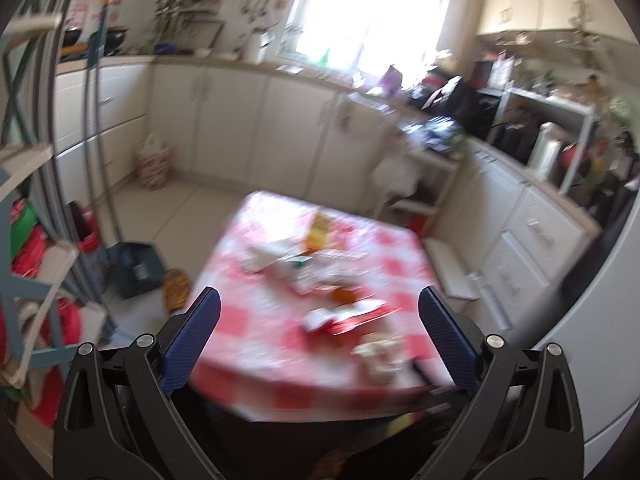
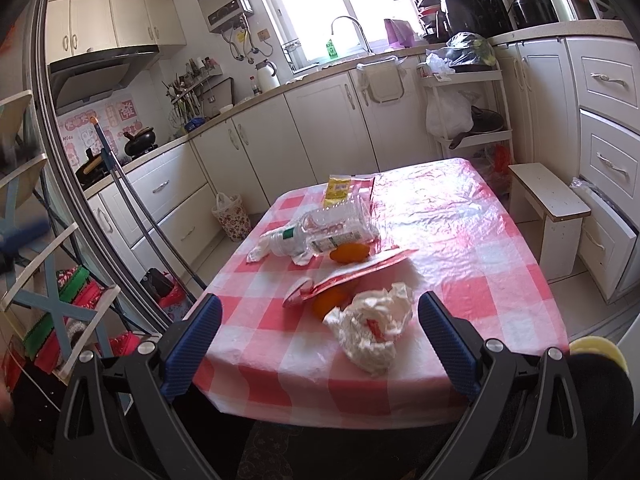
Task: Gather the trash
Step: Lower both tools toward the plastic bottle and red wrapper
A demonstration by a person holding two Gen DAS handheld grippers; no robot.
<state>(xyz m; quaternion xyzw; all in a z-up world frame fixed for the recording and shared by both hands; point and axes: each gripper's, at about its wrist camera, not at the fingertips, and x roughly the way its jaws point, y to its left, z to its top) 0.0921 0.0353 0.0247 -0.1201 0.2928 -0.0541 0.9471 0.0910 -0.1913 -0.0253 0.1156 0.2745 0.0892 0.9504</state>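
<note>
A table with a red-and-white checked cloth (image 2: 472, 276) holds trash: a crumpled white wrapper (image 2: 370, 326) nearest me, a red-and-white flat packet (image 2: 352, 274) over an orange peel (image 2: 330, 302), another orange piece (image 2: 350, 253), a crushed clear plastic bottle (image 2: 326, 232), and a yellow packet (image 2: 338, 191). My right gripper (image 2: 320, 340) is open and empty, above the table's near edge, with the wrapper between its blue fingers. My left gripper (image 1: 320, 334) is open and empty above the same table (image 1: 248, 344); that view is blurred, showing the red packet (image 1: 348, 320) and wrapper (image 1: 378, 354).
A small floral waste bin (image 2: 232, 216) with a bag stands on the floor by the white cabinets. A blue dustpan (image 1: 136, 270) and mop handle (image 2: 136, 208) are left of the table. A white stool (image 2: 550, 208) stands right. A rack (image 2: 48, 280) is at the left.
</note>
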